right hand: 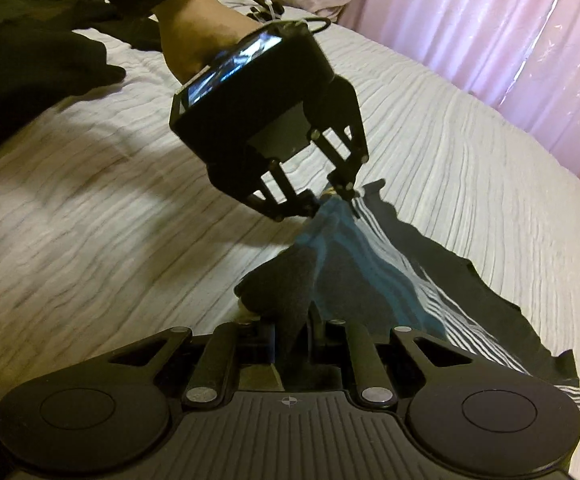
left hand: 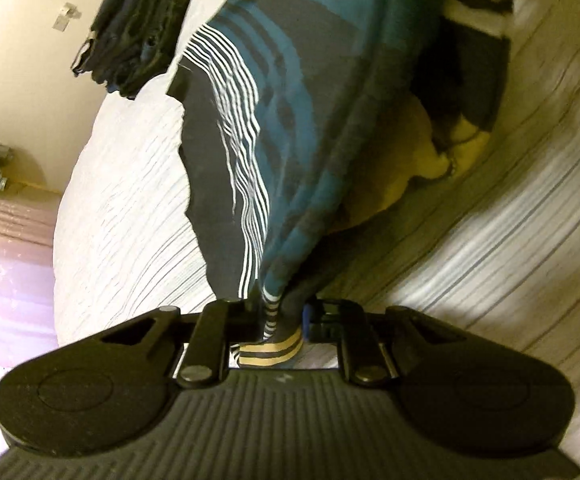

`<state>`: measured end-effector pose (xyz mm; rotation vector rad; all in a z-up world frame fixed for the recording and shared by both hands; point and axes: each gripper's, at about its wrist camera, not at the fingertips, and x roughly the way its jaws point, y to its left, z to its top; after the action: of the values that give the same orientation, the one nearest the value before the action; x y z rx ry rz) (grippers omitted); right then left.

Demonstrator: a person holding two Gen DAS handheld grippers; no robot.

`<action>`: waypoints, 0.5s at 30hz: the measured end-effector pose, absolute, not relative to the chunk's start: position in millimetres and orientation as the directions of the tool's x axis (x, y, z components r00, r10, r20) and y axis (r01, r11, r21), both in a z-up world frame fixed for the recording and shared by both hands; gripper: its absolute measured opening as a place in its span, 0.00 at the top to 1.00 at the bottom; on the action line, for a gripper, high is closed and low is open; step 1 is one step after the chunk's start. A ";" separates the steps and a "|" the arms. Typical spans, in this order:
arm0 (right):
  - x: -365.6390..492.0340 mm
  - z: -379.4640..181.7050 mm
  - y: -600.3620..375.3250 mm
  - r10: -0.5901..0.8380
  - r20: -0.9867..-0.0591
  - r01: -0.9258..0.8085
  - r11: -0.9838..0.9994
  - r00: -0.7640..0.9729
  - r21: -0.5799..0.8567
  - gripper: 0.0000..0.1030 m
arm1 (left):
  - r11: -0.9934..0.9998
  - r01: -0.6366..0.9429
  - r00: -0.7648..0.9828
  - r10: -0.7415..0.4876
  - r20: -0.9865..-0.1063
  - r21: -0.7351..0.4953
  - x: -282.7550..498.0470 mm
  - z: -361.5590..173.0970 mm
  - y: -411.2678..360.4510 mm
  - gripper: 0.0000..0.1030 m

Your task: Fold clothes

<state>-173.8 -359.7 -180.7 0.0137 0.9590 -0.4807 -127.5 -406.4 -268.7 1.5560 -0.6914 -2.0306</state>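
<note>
A dark grey shirt with teal bands and thin white stripes (left hand: 273,128) is held up over the bed, stretched between both grippers. My left gripper (left hand: 283,320) is shut on one bunched end of it, where yellow stripes show. In the right wrist view the left gripper (right hand: 332,200) pinches the shirt (right hand: 354,264) at its far end. My right gripper (right hand: 290,332) is shut on the near end of the shirt. The lower edge of the shirt drapes down onto the bedspread.
A white ribbed bedspread (right hand: 89,208) covers the bed. A pile of dark clothes lies at its far side (left hand: 137,36) and shows in the right wrist view too (right hand: 29,48). A yellow garment (left hand: 418,160) lies under the shirt. Pink curtains (right hand: 490,32) hang beyond the bed.
</note>
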 end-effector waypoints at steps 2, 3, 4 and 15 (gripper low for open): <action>-174.1 -173.0 -353.4 -0.368 -0.794 0.392 0.902 0.485 -0.179 0.88 | -0.763 0.090 -0.231 -0.642 -0.732 0.640 -126.4 -254.6 -393.2 0.88; -174.4 -169.3 -350.1 -0.354 -0.795 0.389 0.907 0.493 -0.162 0.88 | -0.769 0.098 -0.227 -0.635 -0.738 0.631 -123.3 -248.1 -385.2 0.88; -175.1 -165.0 -346.6 -0.334 -0.795 0.386 0.912 0.505 -0.138 0.88 | -0.776 0.105 -0.224 -0.628 -0.745 0.622 -120.2 -241.6 -377.2 0.88; -229.6 -104.5 -363.0 -0.324 -0.676 0.571 0.802 0.662 0.175 0.88 | -0.842 0.077 -0.203 -0.538 -0.818 0.534 -130.0 -147.3 -420.8 0.87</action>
<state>-229.6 -363.0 -104.5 0.3935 0.6758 -0.5208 -130.0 -420.8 -147.3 1.6653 -0.5372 -2.0948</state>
